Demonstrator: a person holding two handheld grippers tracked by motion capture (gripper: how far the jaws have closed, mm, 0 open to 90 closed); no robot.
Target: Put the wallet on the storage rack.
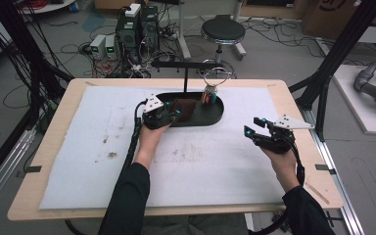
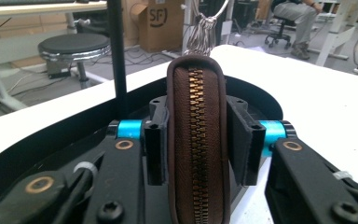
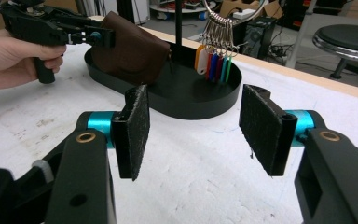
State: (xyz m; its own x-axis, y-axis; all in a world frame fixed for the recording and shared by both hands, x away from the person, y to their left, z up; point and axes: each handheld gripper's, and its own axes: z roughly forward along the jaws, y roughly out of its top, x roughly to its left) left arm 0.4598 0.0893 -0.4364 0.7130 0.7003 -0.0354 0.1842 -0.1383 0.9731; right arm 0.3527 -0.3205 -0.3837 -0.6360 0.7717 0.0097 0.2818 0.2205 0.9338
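Two grippers in play. Left gripper (image 1: 169,115) had fingers (image 2: 156,149) clamped on brown zip wallet (image 2: 198,140), held upright over near-left part of black oval tray (image 1: 219,115) by far edge of surface (image 1: 93,147). Whether wallet touched tray floor: cannot tell. Right gripper (image 3: 193,130) hovered near right edge, fingers wide, empty. Tray also carried upright post (image 3: 179,23) with hanging key bunch (image 3: 216,58), coloured tags. Judged: grasp done, wallet transfer unfinished, release left.

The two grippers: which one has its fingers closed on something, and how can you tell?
The left gripper: its fingers clamp the brown zipped wallet over the black tray. The right gripper is open, holding nothing.
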